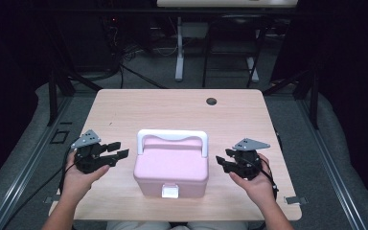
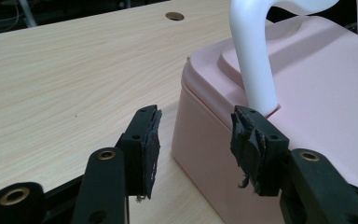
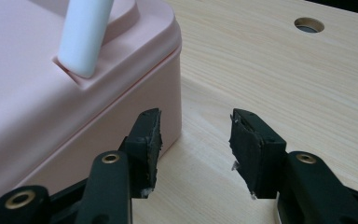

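A pink lidded box stands closed on the near middle of the wooden table, its white handle upright and a white latch on the front. My left gripper hovers just left of the box, open, pointing at its side. In the left gripper view the left gripper holds nothing, and the box's corner and handle post lie just beyond it. My right gripper hovers open just right of the box. In the right gripper view the right gripper frames bare table beside the box wall.
A round cable hole sits in the table near its far edge. Beyond the table stand dark frames, cables and the white leg of another desk. Bare tabletop stretches behind the box and to both sides.
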A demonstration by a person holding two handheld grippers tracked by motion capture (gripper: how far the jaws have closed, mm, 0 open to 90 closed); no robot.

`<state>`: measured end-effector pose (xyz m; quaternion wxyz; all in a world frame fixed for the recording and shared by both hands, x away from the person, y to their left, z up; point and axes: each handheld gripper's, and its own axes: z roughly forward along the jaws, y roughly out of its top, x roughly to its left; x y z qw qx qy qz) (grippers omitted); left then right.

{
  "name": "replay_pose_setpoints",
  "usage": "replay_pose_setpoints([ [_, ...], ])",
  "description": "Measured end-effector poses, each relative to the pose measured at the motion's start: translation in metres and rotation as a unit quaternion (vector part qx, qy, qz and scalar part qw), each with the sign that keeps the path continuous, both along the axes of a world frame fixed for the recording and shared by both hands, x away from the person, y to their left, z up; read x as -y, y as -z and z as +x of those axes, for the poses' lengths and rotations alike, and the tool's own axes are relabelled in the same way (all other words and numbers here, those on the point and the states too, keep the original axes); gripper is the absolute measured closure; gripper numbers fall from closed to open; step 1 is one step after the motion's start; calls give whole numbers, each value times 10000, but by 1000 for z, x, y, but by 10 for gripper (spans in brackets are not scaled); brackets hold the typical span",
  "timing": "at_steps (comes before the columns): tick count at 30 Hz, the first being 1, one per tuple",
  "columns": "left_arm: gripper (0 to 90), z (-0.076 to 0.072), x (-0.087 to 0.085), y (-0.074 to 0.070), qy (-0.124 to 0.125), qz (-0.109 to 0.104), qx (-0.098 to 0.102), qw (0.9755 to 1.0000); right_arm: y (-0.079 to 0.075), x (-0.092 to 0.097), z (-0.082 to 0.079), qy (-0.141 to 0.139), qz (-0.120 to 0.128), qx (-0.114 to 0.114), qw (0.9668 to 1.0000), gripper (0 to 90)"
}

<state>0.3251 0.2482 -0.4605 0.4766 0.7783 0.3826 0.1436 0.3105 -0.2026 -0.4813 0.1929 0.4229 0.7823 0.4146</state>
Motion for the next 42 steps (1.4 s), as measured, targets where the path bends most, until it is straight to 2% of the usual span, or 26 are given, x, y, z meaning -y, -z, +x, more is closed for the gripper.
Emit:
replay_pose_setpoints([
  [7,515,0,3,-5,-23,106,-169,9998,-8,-1,0,-15,-51,-63,10000,522],
  [15,494,4,12,-25,117,88,-283,9995,-30,-7,2,-94,-124,-63,9999,507],
  [18,488,5,16,-30,129,69,-261,9996,-39,-13,4,-176,-203,-63,9996,500],
  [21,480,10,20,-38,219,158,-277,9993,-50,-21,7,-274,-256,-1,9993,493],
  [24,478,10,21,-41,242,119,-259,9993,-54,-23,7,-287,-228,27,9993,490],
  [29,476,14,22,-49,276,63,-330,9991,-58,-22,11,-243,-111,-62,9996,480],
  [35,472,17,30,-61,395,46,-381,9985,-71,-24,14,-300,-34,-85,9995,465],
  [38,468,19,34,-62,401,51,-409,9983,-75,-24,15,-317,2,-106,9994,463],
  [42,464,19,38,-59,426,171,-400,9981,-77,-23,15,-375,113,-237,9990,449],
])
